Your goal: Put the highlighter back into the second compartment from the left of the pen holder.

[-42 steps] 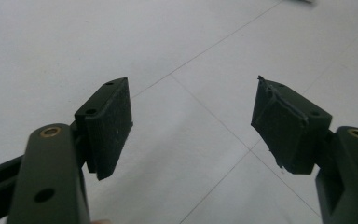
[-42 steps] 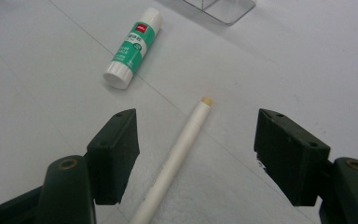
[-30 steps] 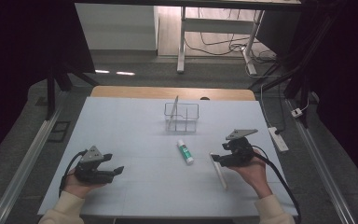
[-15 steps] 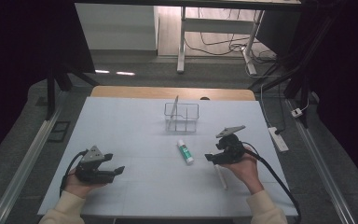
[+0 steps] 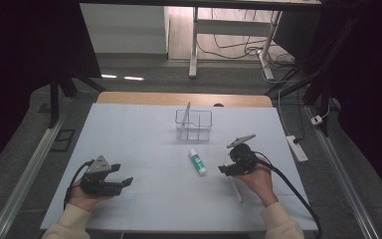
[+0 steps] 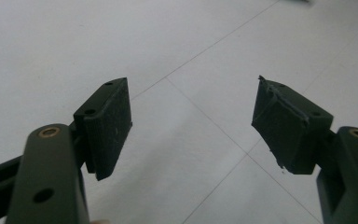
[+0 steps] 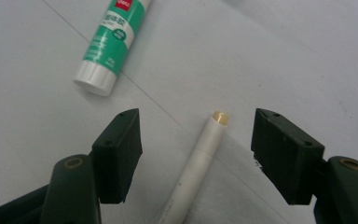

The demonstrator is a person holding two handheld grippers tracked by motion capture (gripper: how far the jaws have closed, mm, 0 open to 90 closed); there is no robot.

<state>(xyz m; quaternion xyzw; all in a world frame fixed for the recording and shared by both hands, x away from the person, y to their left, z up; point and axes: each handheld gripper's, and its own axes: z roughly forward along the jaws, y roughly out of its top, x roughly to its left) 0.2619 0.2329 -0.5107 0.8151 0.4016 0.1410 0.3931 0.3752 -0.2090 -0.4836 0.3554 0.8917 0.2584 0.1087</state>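
Your right hand (image 5: 258, 178) has come a little toward the middle of the table since the earlier frame, and your right tongs (image 5: 225, 169) now hang over the white pen (image 5: 235, 187) instead of beside it. Your left tongs (image 5: 124, 183) have stayed in the same place near the front left corner.

Around the pen, the table (image 5: 129, 129) is a pale, smooth sheet with thin seam lines. A glue stick (image 5: 197, 162) lies just to the left of the right tongs, apart from the pen. Behind it stands a clear rack (image 5: 194, 124) with thin walls and compartments, well apart from both hands. Nothing lies between the right tongs and the pen.

Your right hand holds its tool with the jaws pointing left and down at the table. In the right gripper view the right tongs (image 7: 196, 140) are open, and the tip of the pen (image 7: 205, 154) lies between the two pads without touching either of them; the glue stick (image 7: 114, 42) lies further off at the upper left. Your left hand (image 5: 87, 191) rests low on the table, jaws pointing to the right. In the left gripper view the left tongs (image 6: 193, 121) stand wide apart over bare table.

The pen is a slim white cylinder with a small beige end. The glue stick is a short round tube, green and white with a white cap. The pads are black and matte.
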